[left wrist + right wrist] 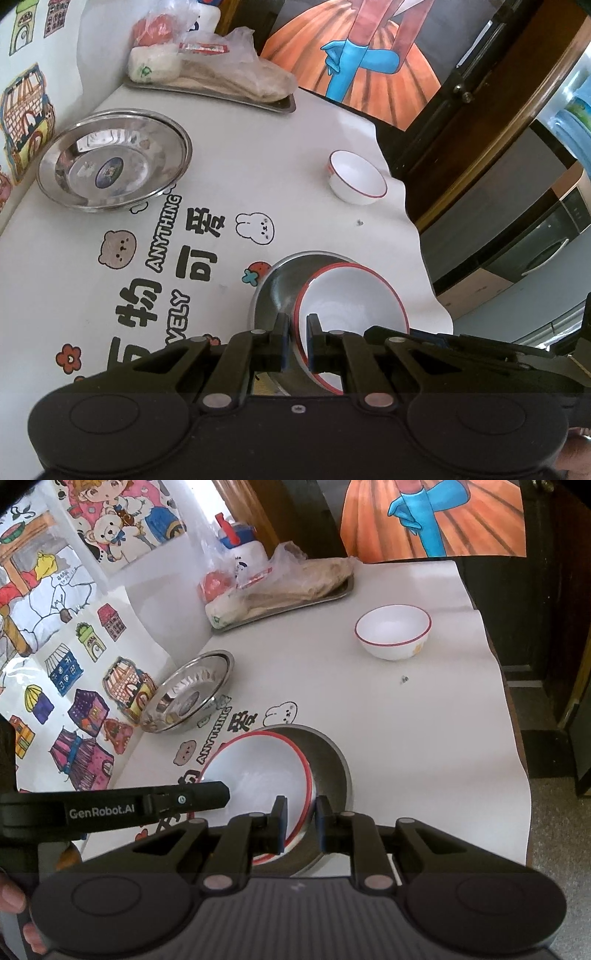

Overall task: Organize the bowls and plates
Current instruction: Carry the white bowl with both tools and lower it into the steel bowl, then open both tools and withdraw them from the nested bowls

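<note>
A wide white bowl with a red rim point(351, 295) point(258, 768) sits tilted in a steel plate point(273, 288) point(328, 760) at the table's near edge. My left gripper point(297, 339) is shut on the bowl's rim on one side. My right gripper point(301, 823) pinches the rim on the opposite side, its outer finger over the steel plate. In the right wrist view the left gripper's finger point(207, 794) reaches the bowl from the left. A small white bowl with a red rim point(356, 179) point(393, 631) stands alone farther back. A second steel plate point(114, 158) point(188, 694) lies by the wall.
A steel tray point(284, 105) point(341, 589) with bagged food stands at the back. The white printed tablecloth point(295, 155) point(406, 720) ends at a wavy edge on the right, with floor and a dark door beyond. A wall with stickers point(74, 672) bounds the left.
</note>
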Available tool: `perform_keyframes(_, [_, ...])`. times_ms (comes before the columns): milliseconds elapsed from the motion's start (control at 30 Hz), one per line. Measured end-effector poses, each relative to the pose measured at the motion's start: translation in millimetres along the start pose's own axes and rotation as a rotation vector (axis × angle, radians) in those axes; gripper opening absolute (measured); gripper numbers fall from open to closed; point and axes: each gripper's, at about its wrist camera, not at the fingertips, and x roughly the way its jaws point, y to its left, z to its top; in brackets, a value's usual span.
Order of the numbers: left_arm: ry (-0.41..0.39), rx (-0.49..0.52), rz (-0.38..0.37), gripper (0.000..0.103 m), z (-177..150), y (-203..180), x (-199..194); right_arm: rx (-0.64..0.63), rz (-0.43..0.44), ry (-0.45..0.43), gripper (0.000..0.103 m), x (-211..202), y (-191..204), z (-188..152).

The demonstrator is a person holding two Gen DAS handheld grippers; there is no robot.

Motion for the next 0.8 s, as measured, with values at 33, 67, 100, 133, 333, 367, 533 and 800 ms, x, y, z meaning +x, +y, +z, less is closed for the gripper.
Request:
perform_keyframes(33, [0.004,-0.001,0.001,0.009,0,0,1,0.0,-0.001,0.004,0.019,2,0,0])
perform_keyframes(67, [0.008,-0.004,0.004,0.009,0,1,3,-0.001,-0.002,0.007,0.019,3,0,0])
perform_keyframes(100, [0.009,-0.005,0.007,0.009,1,1,4,-0.004,-0.005,0.009,0.019,4,0,0])
perform_keyframes(133, [0.01,-0.005,0.01,0.009,1,1,5,-0.005,-0.007,0.012,0.019,6,1,1])
perform_keyframes(333, [0.028,-0.017,0.021,0.009,2,5,11,-0.02,-0.007,0.021,0.021,10,3,3])
perform_keyframes(367, [0.028,-0.02,0.019,0.009,2,6,11,-0.023,-0.007,0.023,0.022,10,3,4])
perform_keyframes(533, [0.032,-0.023,0.018,0.009,4,6,11,-0.048,-0.016,0.025,0.025,12,8,3])
perform_keyframes(800, [0.033,-0.028,0.011,0.009,3,7,11,-0.065,-0.022,0.023,0.027,10,10,2])
